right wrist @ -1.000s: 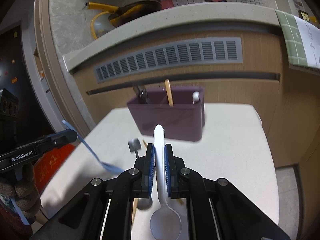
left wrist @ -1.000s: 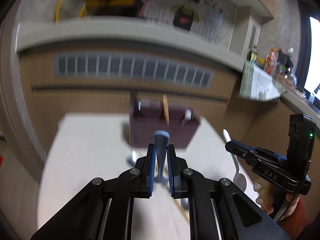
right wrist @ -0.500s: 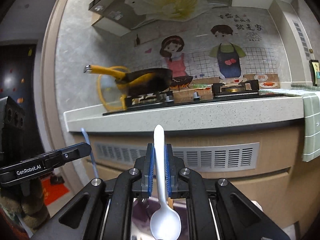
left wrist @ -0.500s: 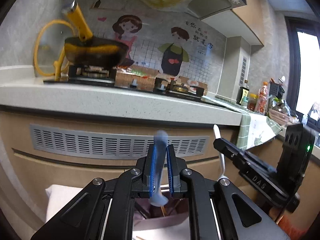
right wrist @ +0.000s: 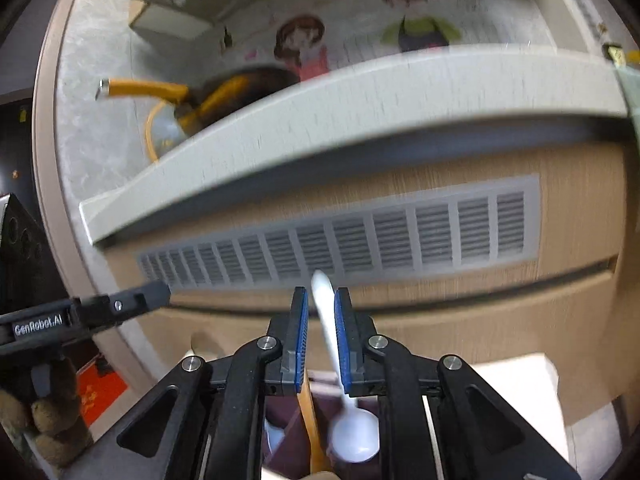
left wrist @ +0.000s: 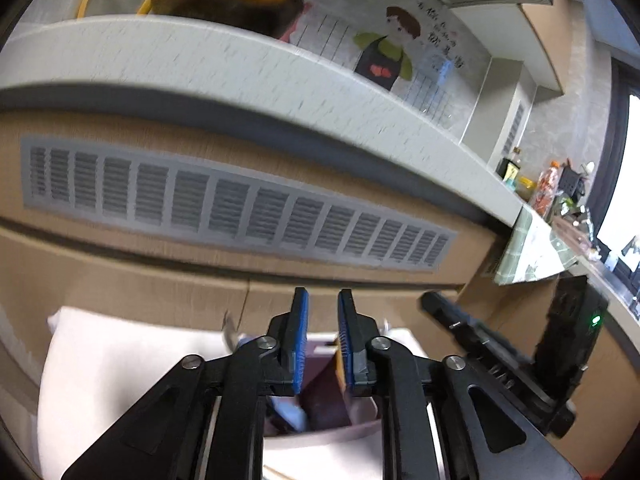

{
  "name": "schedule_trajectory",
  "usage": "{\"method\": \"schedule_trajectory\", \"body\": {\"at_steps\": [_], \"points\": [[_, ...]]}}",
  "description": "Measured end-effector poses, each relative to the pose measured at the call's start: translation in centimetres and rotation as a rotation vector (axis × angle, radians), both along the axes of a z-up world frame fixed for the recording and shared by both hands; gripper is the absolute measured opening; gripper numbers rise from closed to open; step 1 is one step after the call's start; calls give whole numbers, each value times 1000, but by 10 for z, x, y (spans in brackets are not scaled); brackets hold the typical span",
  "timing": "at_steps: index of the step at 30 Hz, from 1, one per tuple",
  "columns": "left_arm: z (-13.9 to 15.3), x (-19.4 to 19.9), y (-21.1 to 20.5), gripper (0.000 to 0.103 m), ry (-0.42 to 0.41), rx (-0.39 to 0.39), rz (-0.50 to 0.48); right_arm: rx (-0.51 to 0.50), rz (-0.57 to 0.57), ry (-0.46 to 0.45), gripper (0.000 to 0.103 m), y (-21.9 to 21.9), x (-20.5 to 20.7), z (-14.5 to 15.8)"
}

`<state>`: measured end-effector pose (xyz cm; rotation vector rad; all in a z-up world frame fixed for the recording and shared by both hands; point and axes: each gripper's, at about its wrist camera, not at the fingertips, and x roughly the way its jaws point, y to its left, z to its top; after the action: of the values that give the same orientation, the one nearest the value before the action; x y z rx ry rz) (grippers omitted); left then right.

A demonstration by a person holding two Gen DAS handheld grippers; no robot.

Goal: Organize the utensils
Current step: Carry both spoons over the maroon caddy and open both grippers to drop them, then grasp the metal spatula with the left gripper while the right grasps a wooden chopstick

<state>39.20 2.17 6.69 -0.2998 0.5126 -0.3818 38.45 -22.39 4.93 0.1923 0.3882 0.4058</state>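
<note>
Kitchen backdrop first: a long pale countertop (left wrist: 248, 76) runs across both views, with a wood cabinet front under it and a grey slatted vent (right wrist: 360, 236) set into that. Up on the counter there's a dark pan with a yellow handle (right wrist: 144, 89), and cartoon cook stickers on the wall behind (everything's pretty motion-blurred).

Below that is a white table (left wrist: 116, 364), and on it a dark purple utensil holder (left wrist: 324, 400), mostly hidden under the gripper arms in both views.

The left gripper (left wrist: 322, 340) has just been opening; its blue pads stand apart with nothing between them. A pale blue utensil (left wrist: 290, 414) sits down in the holder just below it.

The right gripper (right wrist: 321, 340) has also just been opening. The white spoon (right wrist: 340, 380) is between its pads, tilted, bowl end down inside the holder, and the pads look off it. A wooden stick (right wrist: 310, 420) stands in the holder right beside the spoon.
</note>
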Motion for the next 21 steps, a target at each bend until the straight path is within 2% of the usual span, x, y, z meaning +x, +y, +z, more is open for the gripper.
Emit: {"method": "schedule_trajectory", "body": {"at_steps": [2, 5, 9, 14, 21], "points": [[-12, -8, 1, 22, 29, 19, 9, -24, -17, -1, 19, -4, -8, -2], [-29, -23, 7, 22, 85, 45, 35, -73, -22, 2, 20, -6, -26, -3], [-56, -46, 22, 22, 174, 58, 99, -166, 41, 60, 21, 2, -47, -12], [-92, -77, 39, 22, 281, 59, 153, -288, 232, 226, 21, 28, -72, -47], [-132, -119, 55, 22, 399, 51, 189, -430, 375, 427, 21, 61, -88, -110]]}}
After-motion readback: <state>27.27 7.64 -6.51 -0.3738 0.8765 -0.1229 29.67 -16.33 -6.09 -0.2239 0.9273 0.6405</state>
